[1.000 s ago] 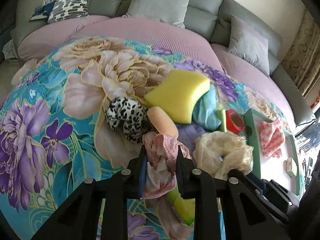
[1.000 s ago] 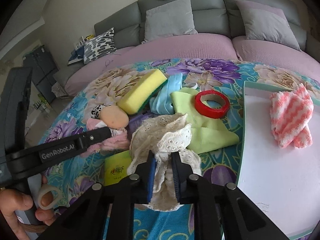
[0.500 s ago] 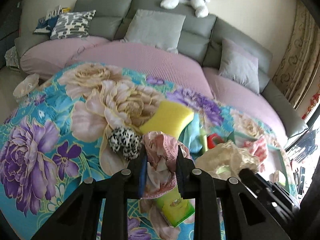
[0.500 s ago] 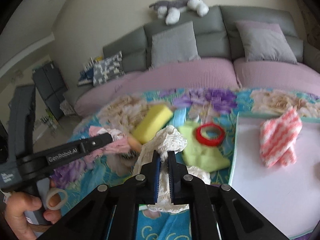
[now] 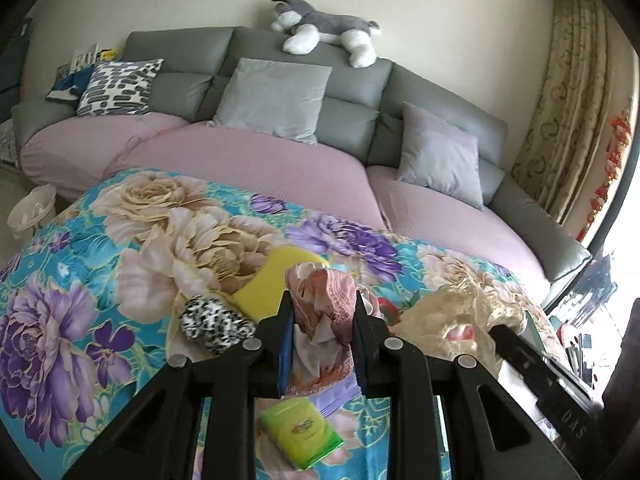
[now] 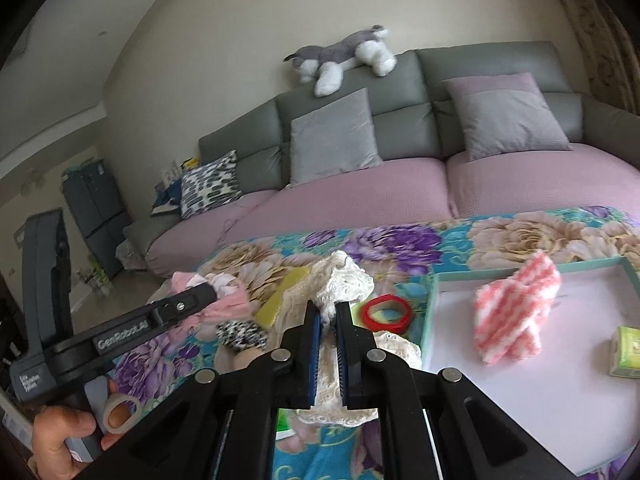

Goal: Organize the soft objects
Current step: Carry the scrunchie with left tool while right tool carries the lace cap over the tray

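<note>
Left claw (image 5: pixel 322 312) clamped on bunched pink cloth (image 5: pixel 324 304), right claw (image 6: pixel 325 316) nearly shut on cream lace (image 6: pixel 340 280), both lifted clear of the bedspread (image 5: pixel 80 280); light, limp, drapey stuff, so grip mid-bunch, tray (image 6: pixel 520 420) right of the right claw.

Both tools read to me as matt black plastic with bare metal pivot pins; my left tool (image 5: pixel 322 332) pinches a soft pink lace-edged cloth (image 5: pixel 320 300), my right tool (image 6: pixel 325 320) a cream openwork lace cloth (image 6: pixel 340 284). I see a porous yellow foam sponge (image 5: pixel 276 280), a plushy leopard-print scrunchie (image 5: pixel 214 322), a glossy red tape ring (image 6: pixel 387 312) and a fluffy pink-and-white towel (image 6: pixel 516 312). The printed floral bench cover (image 5: pixel 80 280) has a slight sheen; the sofa (image 5: pixel 352 100) back looks like smooth grey leather.
</note>
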`<state>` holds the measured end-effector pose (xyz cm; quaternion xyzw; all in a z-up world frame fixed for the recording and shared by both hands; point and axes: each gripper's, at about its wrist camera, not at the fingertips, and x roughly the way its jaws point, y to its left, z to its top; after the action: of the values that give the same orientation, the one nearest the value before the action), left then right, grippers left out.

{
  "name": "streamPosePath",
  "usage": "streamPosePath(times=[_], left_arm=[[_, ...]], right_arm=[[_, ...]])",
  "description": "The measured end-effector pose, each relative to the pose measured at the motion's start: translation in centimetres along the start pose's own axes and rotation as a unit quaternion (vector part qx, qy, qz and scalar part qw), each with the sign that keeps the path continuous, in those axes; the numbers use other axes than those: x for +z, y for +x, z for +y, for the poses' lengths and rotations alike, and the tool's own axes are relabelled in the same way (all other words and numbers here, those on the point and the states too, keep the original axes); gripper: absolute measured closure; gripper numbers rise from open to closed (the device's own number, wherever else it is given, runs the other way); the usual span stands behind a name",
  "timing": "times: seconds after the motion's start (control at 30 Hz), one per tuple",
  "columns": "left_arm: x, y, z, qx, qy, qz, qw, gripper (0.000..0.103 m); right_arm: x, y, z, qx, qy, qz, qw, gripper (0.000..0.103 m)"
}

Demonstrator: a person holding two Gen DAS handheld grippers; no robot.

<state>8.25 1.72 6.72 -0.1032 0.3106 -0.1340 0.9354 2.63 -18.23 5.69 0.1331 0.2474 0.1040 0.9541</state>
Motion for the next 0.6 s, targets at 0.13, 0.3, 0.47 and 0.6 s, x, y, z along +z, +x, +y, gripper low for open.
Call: streamPosePath(times=[0.13,0.3,0.47,0.6], left_arm=[[-0.2,0.6,-1.9,-0.016,0.017,-0.005,0.9997,0.077],[-0.6,1.8,-5.6,-0.052,0.051,-0.007,0.9973,0.077],[-1.3,3.1,-8.8,-0.073,0.077,0.003,0.9943,0.077],[-1.9,4.2,-11.0,-0.091,0.094,0.012,0.9913,0.077]], right_arm=[[0.5,-1.0,-2.2,-0.025,0.020,-0.014,0.999,0.095],[0.9,-2.9,-5.4,-0.058,0.052,-0.035,0.996,0.095],[1.0,-4.4,-8.8,-0.096,0.085,-0.045,0.991,0.095],[0.9,-5.7,-11.6,-0.142,0.103,-0.049,0.983,0.095]])
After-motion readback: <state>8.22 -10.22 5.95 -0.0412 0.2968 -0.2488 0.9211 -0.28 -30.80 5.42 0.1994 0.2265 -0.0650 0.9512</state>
